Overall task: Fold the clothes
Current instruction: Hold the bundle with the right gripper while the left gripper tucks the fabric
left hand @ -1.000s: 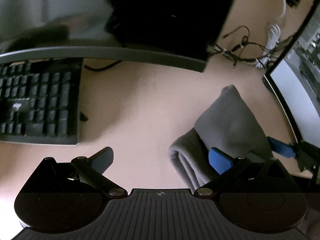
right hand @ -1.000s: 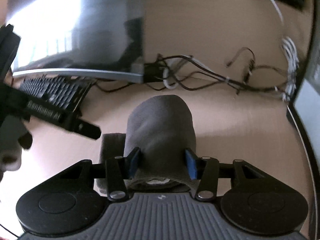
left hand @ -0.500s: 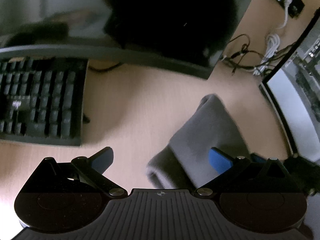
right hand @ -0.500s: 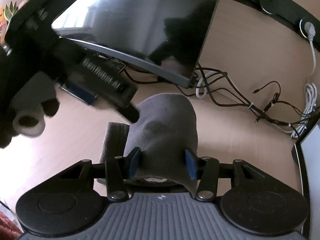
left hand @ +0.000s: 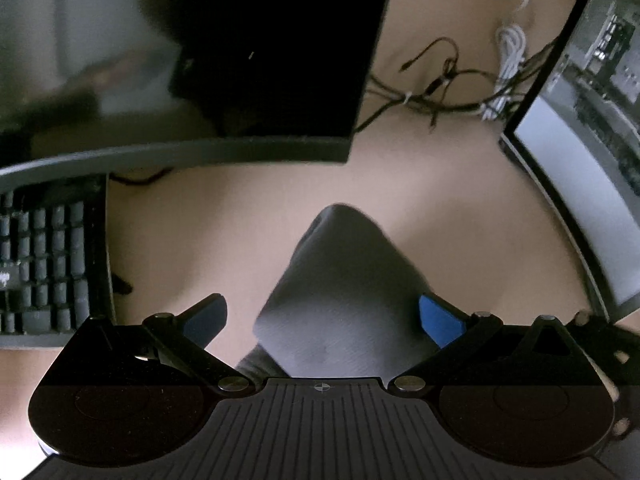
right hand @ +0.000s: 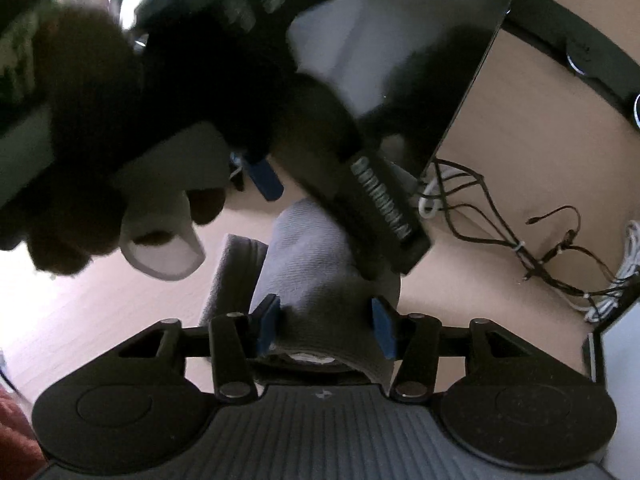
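Your right gripper (right hand: 326,324) clamps the folded grey garment (right hand: 308,264) above the wooden desk (right hand: 500,168); your left gripper (left hand: 322,316) hangs wide open around the garment's other side, near the keyboard (left hand: 44,264).

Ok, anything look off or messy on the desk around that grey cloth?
Nothing spilled or damaged. The one untidy spot is a loose tangle of cables behind the grey cloth, clear of it. The right gripper grips the cloth.
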A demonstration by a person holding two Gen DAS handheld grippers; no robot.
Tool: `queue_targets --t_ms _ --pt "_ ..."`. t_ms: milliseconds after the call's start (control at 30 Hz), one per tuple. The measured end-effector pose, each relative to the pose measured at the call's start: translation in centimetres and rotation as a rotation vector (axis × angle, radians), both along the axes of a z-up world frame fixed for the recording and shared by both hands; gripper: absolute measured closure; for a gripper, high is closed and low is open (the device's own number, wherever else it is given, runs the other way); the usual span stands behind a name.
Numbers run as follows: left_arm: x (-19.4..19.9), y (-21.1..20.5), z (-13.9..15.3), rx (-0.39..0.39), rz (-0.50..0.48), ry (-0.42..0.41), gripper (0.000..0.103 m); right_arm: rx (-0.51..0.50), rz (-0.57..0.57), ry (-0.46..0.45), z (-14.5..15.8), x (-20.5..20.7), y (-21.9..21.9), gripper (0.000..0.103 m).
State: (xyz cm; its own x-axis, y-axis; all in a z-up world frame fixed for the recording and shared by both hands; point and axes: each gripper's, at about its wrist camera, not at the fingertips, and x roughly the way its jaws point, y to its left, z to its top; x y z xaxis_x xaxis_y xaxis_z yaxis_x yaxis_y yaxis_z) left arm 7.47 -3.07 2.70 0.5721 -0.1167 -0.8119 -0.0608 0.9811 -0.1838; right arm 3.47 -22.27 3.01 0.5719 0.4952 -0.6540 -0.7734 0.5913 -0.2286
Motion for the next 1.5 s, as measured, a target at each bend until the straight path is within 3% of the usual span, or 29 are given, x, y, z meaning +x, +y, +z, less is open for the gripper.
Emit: queue_targets --t_ms 67,133,200,300,500,667,800,900,1033,1233,1500 --pt "-0.2 0.3 -0.3 0.005 0.007 0.006 0.0 0.063 0.003 0.066 0.6 0.7 -1.0 0.049" --pt "-0.4 0.4 -0.4 0.018 0.012 0.004 0.0 0.146 -0.018 0.136 1.3 1.6 -2.5 0.04" --pt "-0.7 0.6 -0.5 0.019 0.019 0.005 0.0 0.23 -0.07 0.211 1.8 3.0 -4.1 0.031" --pt "-1.1 1.5 -0.8 -0.012 0.04 0.015 0.0 0.32 -0.157 0.319 1.4 5.3 -5.7 0.027" --pt "-1.9 3.3 -1.3 -0.087 0.085 0.038 0.0 0.363 -0.151 0.464 -1.4 7.3 -4.5 0.019" --pt "-1.9 3.6 -1.5 -0.099 0.079 0.044 0.0 0.37 -0.103 0.557 -3.8 7.8 -2.7 0.016" --pt "-1.1 3.4 -1.4 -0.083 0.082 0.037 0.0 0.379 -0.12 0.52 -3.6 7.4 -2.8 0.036" --pt "0.0 2.3 -1.0 -0.072 0.055 0.021 0.0 0.385 -0.157 0.494 -3.0 7.4 -4.1 0.04" --pt "1.3 0.1 -0.1 -0.054 -0.003 -0.014 0.0 0.312 -0.221 0.351 -1.2 6.6 -5.8 0.041" --pt "2.7 -3.2 1.5 -0.038 -0.097 -0.074 0.0 0.101 -0.226 0.074 0.5 4.0 -6.0 0.039" --pt "0.4 0.7 1.0 -0.095 -0.01 -0.062 0.0 -0.084 -0.115 -0.14 -0.1 -0.1 -2.1 0.038"
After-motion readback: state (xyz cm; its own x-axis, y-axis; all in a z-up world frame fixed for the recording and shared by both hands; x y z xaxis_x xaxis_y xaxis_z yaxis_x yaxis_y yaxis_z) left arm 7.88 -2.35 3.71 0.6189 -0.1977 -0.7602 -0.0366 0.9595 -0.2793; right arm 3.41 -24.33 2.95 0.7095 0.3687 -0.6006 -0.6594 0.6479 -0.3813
